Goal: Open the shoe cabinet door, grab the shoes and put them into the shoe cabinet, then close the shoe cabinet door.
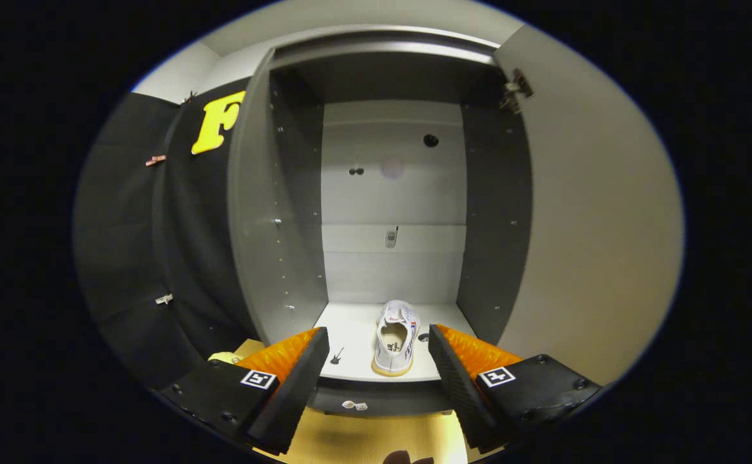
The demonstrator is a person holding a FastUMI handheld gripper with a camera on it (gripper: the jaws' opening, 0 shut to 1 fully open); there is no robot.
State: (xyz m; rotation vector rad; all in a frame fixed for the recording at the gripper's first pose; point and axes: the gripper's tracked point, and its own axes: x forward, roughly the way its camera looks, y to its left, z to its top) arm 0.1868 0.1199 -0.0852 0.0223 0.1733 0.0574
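Observation:
The shoe cabinet [285, 212] stands straight ahead with its door [595, 225] swung wide open to the right. A white sneaker [396, 338] rests on the cabinet's white bottom shelf [350, 335], heel toward me and toe pointing at the back panel. My gripper [377, 353] is open, its fingers spread apart in front of the shelf's front edge. The sneaker lies just beyond the fingers, between their lines, and nothing is held.
The cabinet's dark side walls [495, 212] flank a pale back panel [394, 193] with small holes. A pale wooden floor [363, 438] lies below the fingers. Two small white tags [354, 405] sit on the cabinet's dark plinth.

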